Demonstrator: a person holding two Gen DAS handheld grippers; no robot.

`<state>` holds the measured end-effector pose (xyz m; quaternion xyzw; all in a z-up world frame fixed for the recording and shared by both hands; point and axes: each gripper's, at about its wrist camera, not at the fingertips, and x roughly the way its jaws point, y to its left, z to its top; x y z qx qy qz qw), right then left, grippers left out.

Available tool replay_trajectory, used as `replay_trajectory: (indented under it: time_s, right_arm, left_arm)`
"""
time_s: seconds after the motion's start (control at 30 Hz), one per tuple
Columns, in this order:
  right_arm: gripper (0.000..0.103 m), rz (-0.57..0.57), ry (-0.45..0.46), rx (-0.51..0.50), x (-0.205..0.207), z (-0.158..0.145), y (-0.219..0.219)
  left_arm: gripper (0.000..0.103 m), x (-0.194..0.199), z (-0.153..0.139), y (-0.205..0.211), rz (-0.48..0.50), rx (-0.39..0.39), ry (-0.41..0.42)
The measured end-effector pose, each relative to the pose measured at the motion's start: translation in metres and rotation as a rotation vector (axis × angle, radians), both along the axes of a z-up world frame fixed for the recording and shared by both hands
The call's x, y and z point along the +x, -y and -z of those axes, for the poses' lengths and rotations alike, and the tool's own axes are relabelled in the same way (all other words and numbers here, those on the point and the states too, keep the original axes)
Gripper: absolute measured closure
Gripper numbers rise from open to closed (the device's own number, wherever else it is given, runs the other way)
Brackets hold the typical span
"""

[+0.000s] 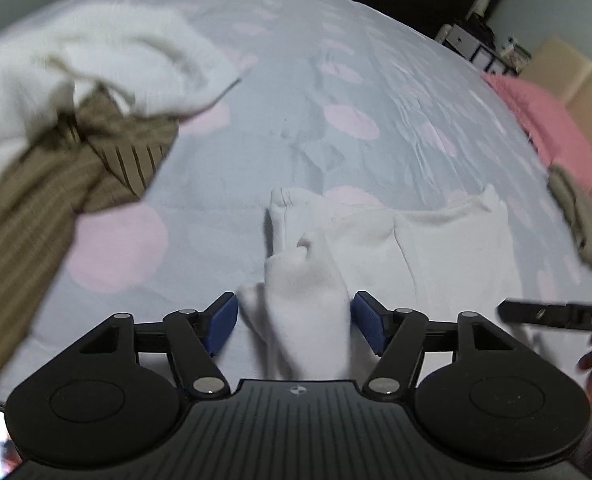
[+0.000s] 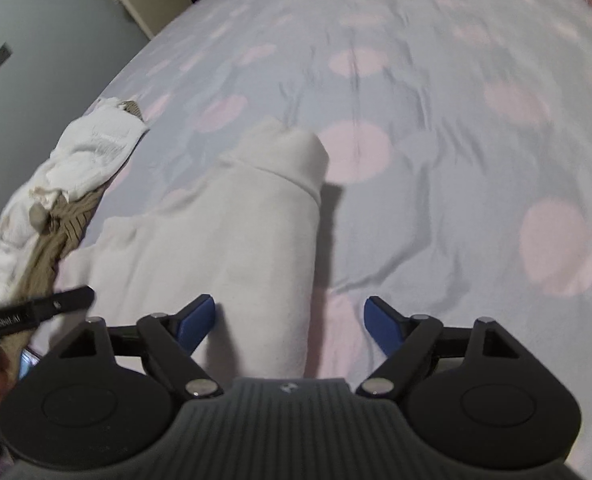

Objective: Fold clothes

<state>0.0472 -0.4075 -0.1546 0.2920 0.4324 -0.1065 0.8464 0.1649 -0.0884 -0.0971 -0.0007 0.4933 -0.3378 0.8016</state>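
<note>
Between the left gripper's [image 1: 294,322] wide-apart fingers lies a bunched white top [image 1: 360,236] on the bed [image 1: 336,80], not squeezed. The right gripper's [image 2: 289,322] fingers gape too, over the top's edge.

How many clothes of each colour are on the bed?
White: 2, the white garment between the grippers and the white towel in the pile.
Brown striped: 1, the brown striped cloth.
Pink: 1, the pink cloth at the edge.
Total: 4.

Black left tongs [image 1: 294,322], right tongs [image 2: 289,326], blue pads [image 1: 223,320], silver pivot screws, ribbed bodies
</note>
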Motion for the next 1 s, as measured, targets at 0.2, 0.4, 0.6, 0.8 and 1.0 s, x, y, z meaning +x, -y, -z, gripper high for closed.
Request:
replay_trajectory:
  time_s: [0.2,0.4,0.6,0.8,1.0]
  right_arm:
    - [0.0,-0.041,0.008,0.076,0.005,0.013,0.007]
    - [0.0,-0.065,0.003,0.087,0.009,0.018,0.011]
    - [0.0,-0.077,0.014,0.058,0.014,0.019,0.007]
    - [0.035,-0.133,0.042,-0.031,0.016,0.012,-0.007]
    - [0.081,-0.128,0.114,0.025,0.014,0.005,-0.005]
  left_arm:
    - [0.026,0.008,0.014,0.008,0.026,-0.034,-0.016]
    - [0.024,0.009,0.018,0.019,0.065,-0.031,0.013]
    - [0.04,0.003,0.016,0.024,0.119,-0.027,0.053]
    - [0.055,-0.003,0.015,0.023,0.16,-0.046,0.071]
    - [0.073,-0.006,0.011,0.019,0.169,-0.074,0.067]
